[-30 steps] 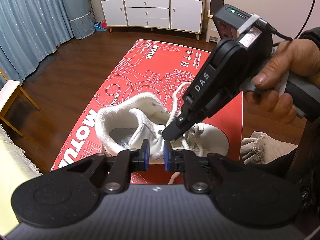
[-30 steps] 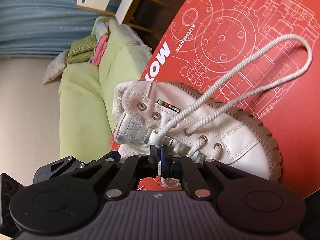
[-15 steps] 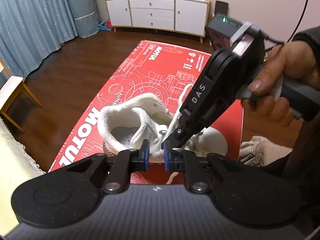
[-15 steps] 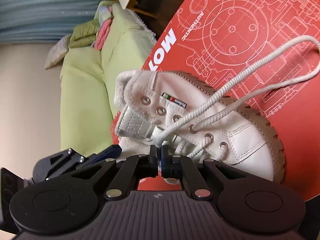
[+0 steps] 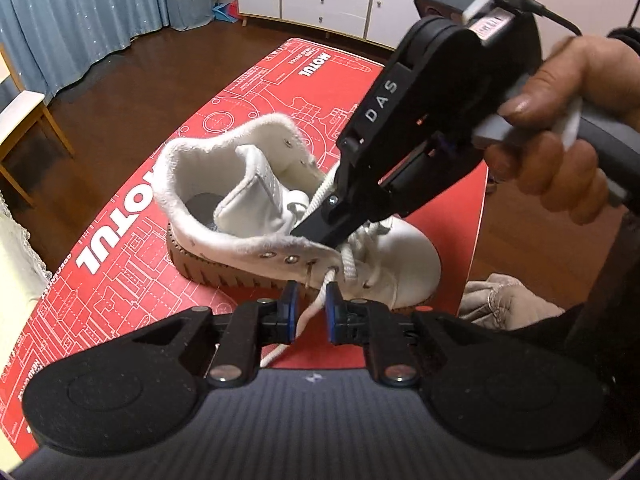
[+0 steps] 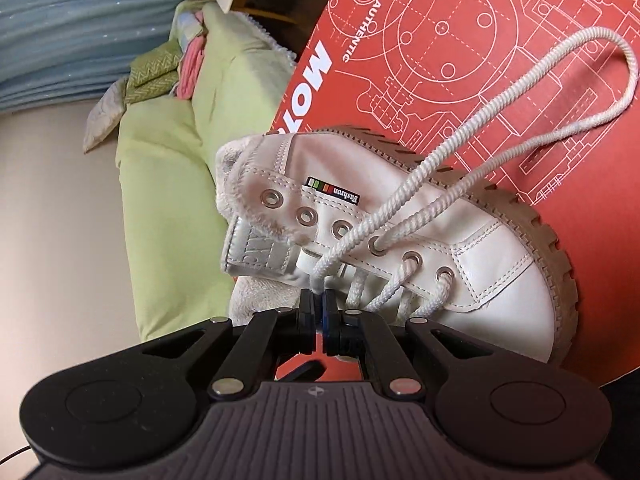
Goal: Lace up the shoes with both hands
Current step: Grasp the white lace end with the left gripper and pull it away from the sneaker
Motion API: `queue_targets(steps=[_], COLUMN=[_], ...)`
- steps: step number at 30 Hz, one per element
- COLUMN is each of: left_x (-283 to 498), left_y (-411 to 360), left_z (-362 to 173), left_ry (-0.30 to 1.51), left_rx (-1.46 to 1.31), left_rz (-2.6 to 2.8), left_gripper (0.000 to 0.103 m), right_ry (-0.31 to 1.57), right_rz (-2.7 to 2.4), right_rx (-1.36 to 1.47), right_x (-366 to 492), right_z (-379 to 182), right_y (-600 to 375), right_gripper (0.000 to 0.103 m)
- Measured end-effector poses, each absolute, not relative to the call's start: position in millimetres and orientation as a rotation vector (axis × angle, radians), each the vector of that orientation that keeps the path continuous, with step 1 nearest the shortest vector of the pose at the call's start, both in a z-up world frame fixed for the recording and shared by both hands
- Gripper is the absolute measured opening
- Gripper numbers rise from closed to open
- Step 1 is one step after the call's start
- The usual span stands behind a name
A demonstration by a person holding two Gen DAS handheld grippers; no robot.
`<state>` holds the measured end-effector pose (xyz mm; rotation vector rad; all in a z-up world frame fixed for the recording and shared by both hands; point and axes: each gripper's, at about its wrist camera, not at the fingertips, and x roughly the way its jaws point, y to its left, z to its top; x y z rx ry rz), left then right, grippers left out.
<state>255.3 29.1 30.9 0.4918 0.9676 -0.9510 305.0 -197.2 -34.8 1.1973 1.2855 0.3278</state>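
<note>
Two tongs work one white shoe (image 5: pixel 280 216) lying on the red mat (image 5: pixel 120 280). Right tongs (image 6: pixel 319 300) are clamped on the lace (image 6: pixel 400 208) near the tongue. Left tongs (image 5: pixel 308 312) are closing around the free lace end (image 5: pixel 316 304), pads not yet pressing. Lace is soft and limp; grip near its tip.
</note>
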Motion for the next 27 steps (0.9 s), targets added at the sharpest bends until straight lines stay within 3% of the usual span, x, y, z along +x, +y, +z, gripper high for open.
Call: queue_targets(steps=[2,13,20,27], left_x=[257,244,243,269], left_y=[28,52,120,219], left_z=[31,41,18,-2], left_ry=[0.964,0.997,1.146,1.286], left_rx=[0.467,0.557,0.725,0.872], left_rz=[-0.944,-0.924,-0.725,-0.365], left_gripper=[0.0,0.0,0.0,0.0], right_ry=[1.283,1.241,1.302,1.292], right_rz=[0.328,0.351,0.302,0.267], right_rx=[1.2,1.17,0.913,0.91], right_x=[305,291,284,287], right_z=[-35,-19,-14,-17], right_y=[-197,-209,-208,-205], right_gripper=[0.003,0.012,0.012,0.012])
